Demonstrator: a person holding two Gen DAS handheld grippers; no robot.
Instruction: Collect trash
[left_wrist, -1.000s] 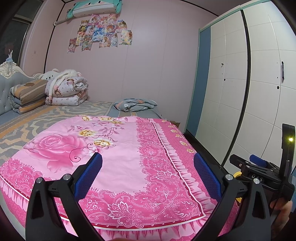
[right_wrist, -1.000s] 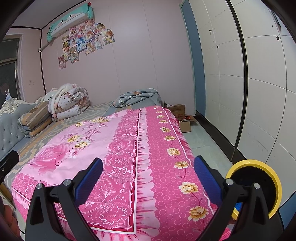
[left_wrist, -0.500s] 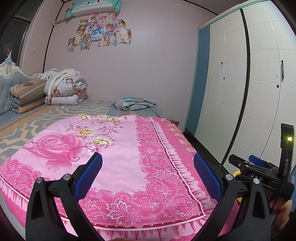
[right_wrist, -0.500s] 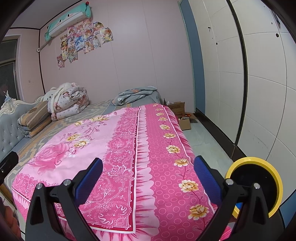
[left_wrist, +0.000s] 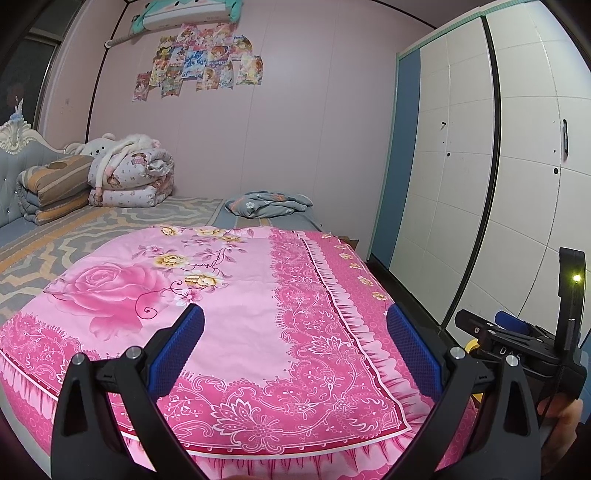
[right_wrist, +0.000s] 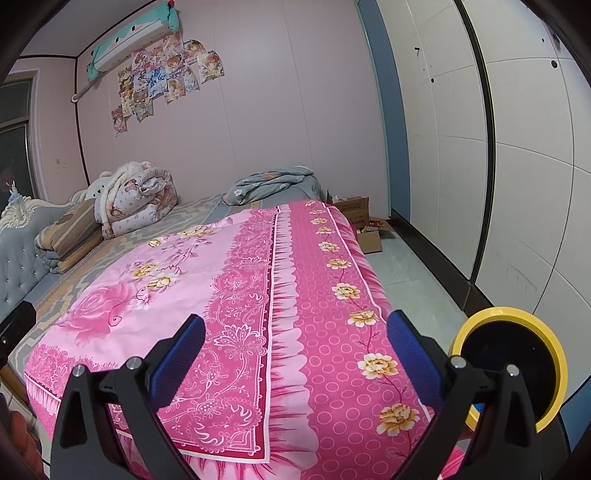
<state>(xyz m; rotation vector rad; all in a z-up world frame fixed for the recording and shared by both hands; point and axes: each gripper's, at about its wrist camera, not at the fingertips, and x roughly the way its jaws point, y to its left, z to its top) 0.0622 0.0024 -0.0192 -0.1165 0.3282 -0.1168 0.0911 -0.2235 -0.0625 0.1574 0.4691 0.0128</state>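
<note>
Ahead of me the pink bedspread (left_wrist: 229, 332) lies flat and bare, so I could pass freely over it. Folded quilts (left_wrist: 133, 177) and a grey blanket (left_wrist: 266, 203) block the far end. On my right, a floor strip (right_wrist: 417, 280) runs between bed and wardrobe (right_wrist: 517, 166), with cardboard boxes (right_wrist: 358, 221) at its far end and a yellow-rimmed bin (right_wrist: 517, 362) close by.

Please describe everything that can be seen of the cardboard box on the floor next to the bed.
The cardboard box is plain brown and looks like corrugated board. It sits on the pale tiled floor in the gap between the pink bedspread and the white wardrobe, near the far wall. Its top flaps stand open, and colourful packets show inside, too small to identify. A second printed carton stands directly behind it. Neither hand-held gripper is near.
</note>
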